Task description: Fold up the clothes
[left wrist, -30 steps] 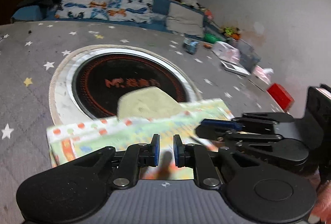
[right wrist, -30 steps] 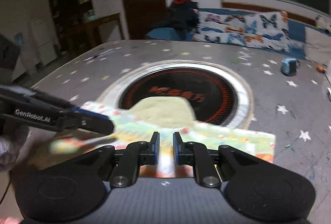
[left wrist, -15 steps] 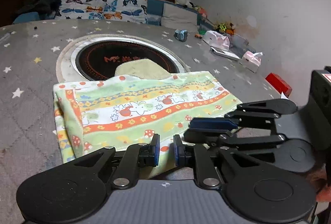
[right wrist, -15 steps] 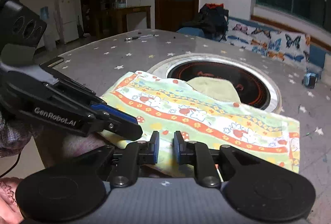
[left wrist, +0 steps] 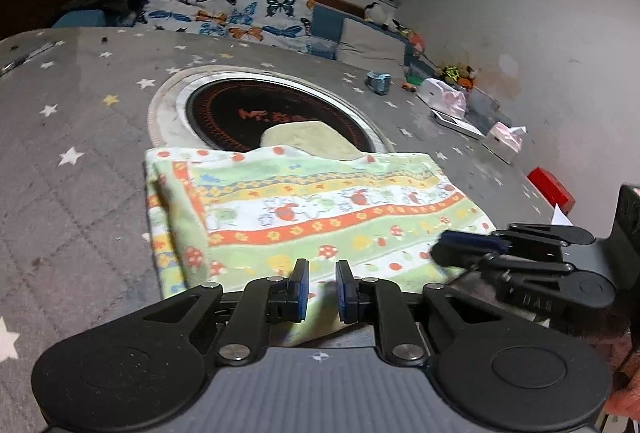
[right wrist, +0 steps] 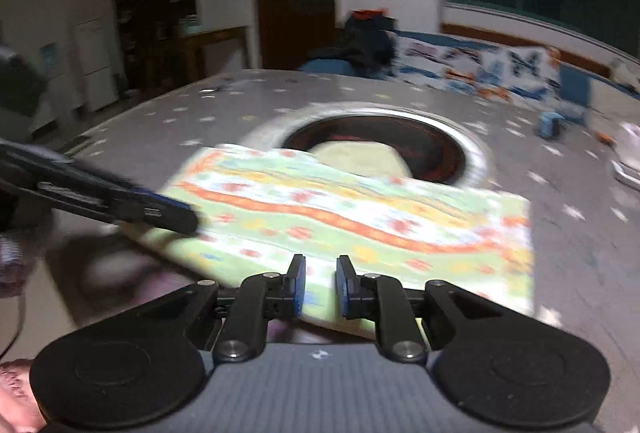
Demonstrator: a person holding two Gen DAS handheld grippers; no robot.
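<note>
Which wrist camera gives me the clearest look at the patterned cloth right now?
The left wrist view: the patterned cloth is sharp there, its stripes, mushrooms and doubled-over left edge readable. The right wrist view shows the same cloth across the table, but motion blur smears the print.

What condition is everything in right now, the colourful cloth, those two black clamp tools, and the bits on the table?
Patterned cloth: lying flat on the table, left edge folded over, near edge at the table's front.
Plain yellow-green cloth: partly tucked under the patterned one, resting over the round black inset.
Left gripper: fingers nearly together, cloth edge between them.
Right gripper: fingers nearly together, cloth edge between them.
Tissue box: tissue sticking out.
</note>
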